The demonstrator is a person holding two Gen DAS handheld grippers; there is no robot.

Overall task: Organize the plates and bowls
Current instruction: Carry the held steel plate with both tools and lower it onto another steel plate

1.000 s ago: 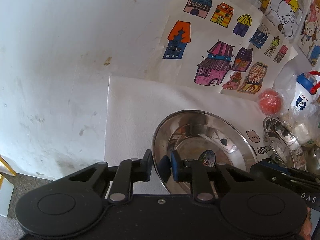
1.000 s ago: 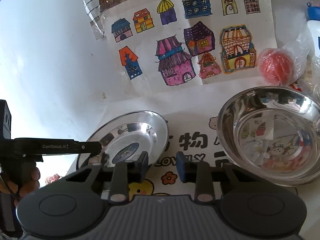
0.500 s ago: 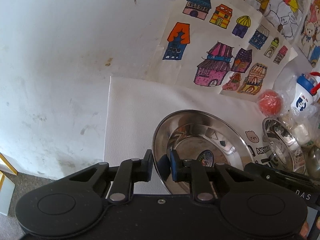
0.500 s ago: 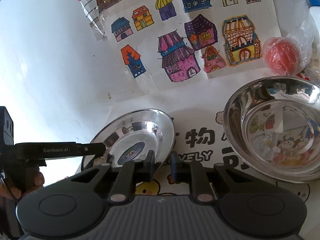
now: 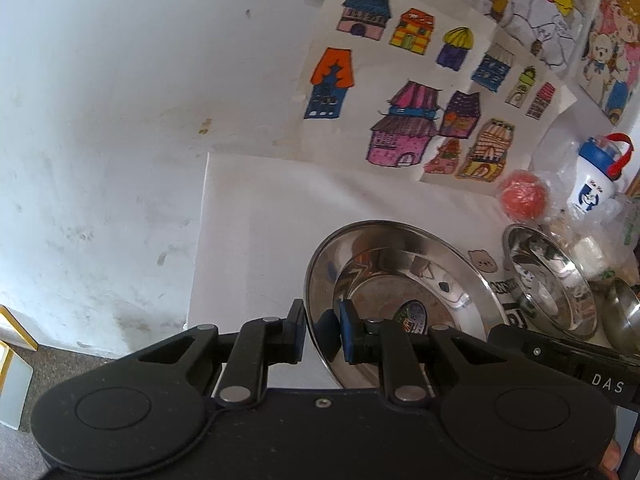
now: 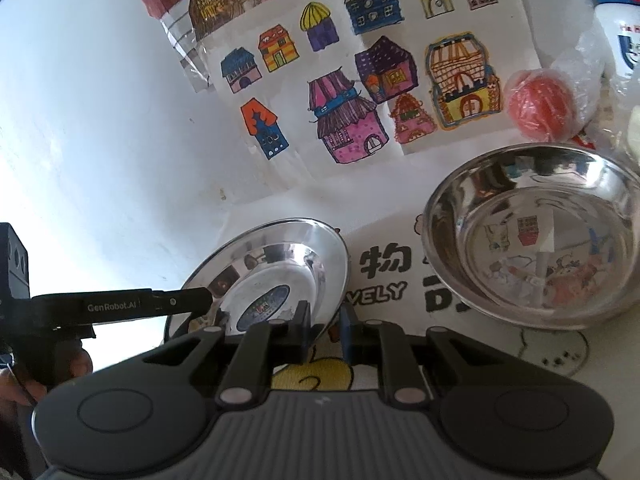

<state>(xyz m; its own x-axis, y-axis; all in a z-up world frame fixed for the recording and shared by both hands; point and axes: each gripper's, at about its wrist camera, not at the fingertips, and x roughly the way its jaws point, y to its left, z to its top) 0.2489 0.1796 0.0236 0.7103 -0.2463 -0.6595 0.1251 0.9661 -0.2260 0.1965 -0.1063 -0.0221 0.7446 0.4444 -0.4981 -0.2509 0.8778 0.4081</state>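
A shiny steel plate (image 5: 404,280) (image 6: 276,272) with a round sticker in its middle sits over the printed cloth (image 6: 384,264). My left gripper (image 5: 322,322) is shut on the plate's left rim. My right gripper (image 6: 325,322) is shut on the plate's near right rim, and shows in the left wrist view as a black bar (image 5: 560,354). The left gripper's finger (image 6: 192,300) reaches in from the left in the right wrist view. A deeper steel bowl (image 6: 536,240) (image 5: 548,280) rests on the cloth to the right of the plate.
Drawings of coloured houses (image 6: 360,92) lie behind the plate. A red ball in clear wrap (image 6: 540,108) and a white and blue cup (image 5: 596,184) stand at the back right, with another steel rim (image 5: 624,312) beside the bowl. White tabletop (image 5: 120,120) spreads left.
The right gripper's jaws have closed from a wider gap onto the plate's rim, and it rolled slightly. The left gripper has kept its hold on the other rim.
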